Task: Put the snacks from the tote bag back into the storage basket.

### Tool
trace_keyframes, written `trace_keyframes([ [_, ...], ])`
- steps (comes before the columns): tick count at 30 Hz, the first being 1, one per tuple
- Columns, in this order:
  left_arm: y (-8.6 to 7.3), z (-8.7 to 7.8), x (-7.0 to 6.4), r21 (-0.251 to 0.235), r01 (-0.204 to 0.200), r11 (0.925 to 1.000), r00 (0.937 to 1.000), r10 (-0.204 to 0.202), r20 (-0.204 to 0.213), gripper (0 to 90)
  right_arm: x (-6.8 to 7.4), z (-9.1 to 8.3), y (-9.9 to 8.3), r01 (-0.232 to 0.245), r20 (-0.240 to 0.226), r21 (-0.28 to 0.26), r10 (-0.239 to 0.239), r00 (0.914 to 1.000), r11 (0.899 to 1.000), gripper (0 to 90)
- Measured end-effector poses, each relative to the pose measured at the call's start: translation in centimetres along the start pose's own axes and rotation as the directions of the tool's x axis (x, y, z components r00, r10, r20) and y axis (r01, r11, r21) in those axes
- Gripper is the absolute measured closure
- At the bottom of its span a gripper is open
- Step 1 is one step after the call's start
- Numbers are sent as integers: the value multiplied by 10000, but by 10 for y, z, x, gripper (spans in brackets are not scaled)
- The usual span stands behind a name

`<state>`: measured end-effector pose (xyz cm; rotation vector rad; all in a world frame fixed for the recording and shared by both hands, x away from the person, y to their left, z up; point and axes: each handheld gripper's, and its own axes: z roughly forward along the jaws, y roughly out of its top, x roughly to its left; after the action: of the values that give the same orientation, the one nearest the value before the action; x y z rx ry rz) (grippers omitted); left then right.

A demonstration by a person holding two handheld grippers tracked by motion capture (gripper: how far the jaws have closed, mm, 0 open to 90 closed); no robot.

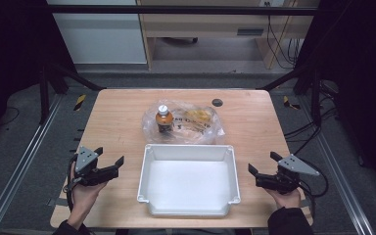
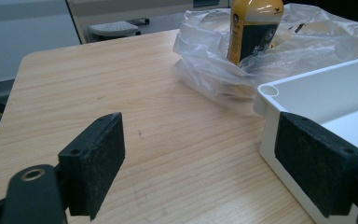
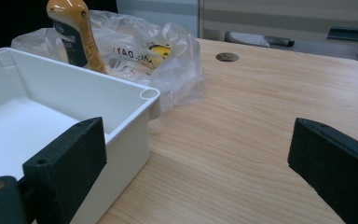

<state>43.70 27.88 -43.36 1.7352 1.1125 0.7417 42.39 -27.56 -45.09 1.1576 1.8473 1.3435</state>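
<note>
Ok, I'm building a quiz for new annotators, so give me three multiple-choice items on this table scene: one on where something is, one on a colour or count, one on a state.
1. Where does the bottle stand?
A. inside the white bin
B. in the clear plastic bag beyond the bin
C. at the table's near edge

2. What colour is the bin?
A. white
B. blue
C. black

3. How do the two grippers stand?
A. both shut on the bag
B. one holds the bottle
C. both open, holding nothing

Answers:
1 B: in the high view the bottle rises from the plastic bag, on the far side of the bin.
2 A: its walls and floor are white in every view.
3 C: the left gripper and the right gripper sit at either side of the bin with their jaws apart and nothing between them.
</note>
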Motion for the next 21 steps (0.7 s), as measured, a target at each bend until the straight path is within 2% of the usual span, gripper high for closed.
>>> trace_keyframes([
  [12,10,6,0,-68,30,10000,9999,-29,114,195,2,1,-1,342,0,295,-342,9994,9990,45],
  [21,21,12,-5,-192,-71,9998,9998,74,173,209,1,1,-1,326,30,277,-327,9995,9991,42],
])
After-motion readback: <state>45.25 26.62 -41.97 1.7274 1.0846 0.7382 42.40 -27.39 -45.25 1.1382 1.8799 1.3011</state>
